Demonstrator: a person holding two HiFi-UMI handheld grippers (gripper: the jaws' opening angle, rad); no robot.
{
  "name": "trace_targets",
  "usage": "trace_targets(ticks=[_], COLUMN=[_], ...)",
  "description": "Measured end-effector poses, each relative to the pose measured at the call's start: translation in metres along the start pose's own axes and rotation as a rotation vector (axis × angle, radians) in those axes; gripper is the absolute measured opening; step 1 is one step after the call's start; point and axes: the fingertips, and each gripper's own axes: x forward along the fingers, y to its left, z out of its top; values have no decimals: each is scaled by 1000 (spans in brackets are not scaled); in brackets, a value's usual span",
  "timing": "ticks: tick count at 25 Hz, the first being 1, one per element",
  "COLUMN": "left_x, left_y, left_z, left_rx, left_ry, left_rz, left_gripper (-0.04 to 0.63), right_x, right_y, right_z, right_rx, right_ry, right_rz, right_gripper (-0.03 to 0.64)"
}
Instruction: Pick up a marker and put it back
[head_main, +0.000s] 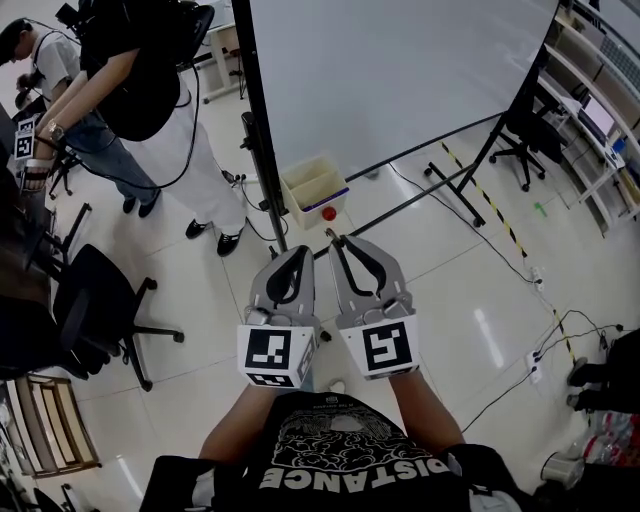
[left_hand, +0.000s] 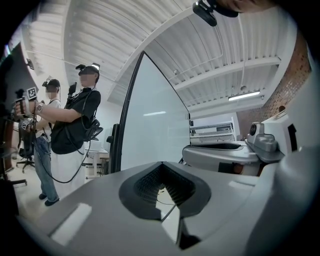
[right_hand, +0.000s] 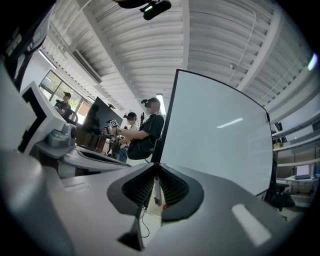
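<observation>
White floor tiles carry a cream box (head_main: 312, 182) at the whiteboard (head_main: 400, 70) foot; what seems a bluish marker (head_main: 326, 198) lies on its rim. Left claw (head_main: 303, 248) and right claw (head_main: 333, 238) are both clenched, empty, well apart from it. Better open one claw early and close across the marker's middle.

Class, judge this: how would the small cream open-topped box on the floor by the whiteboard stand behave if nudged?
The small cream open-topped box probably slides easily: it sits on glossy floor tiles and looks thin-walled, so likely light. Squat and wide-based, it seems unlikely to tip.
</observation>
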Motion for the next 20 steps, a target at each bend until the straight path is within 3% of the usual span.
trace_targets(ticks=[20], left_x=[13], left_y=[16], left_z=[-5], left_rx=[-12], left_ry=[21], left_rz=[16], left_gripper=[5], right_x=[19], right_y=[-3], right_z=[0], right_rx=[3], right_ry=[-12], right_rz=[9], right_gripper=[35])
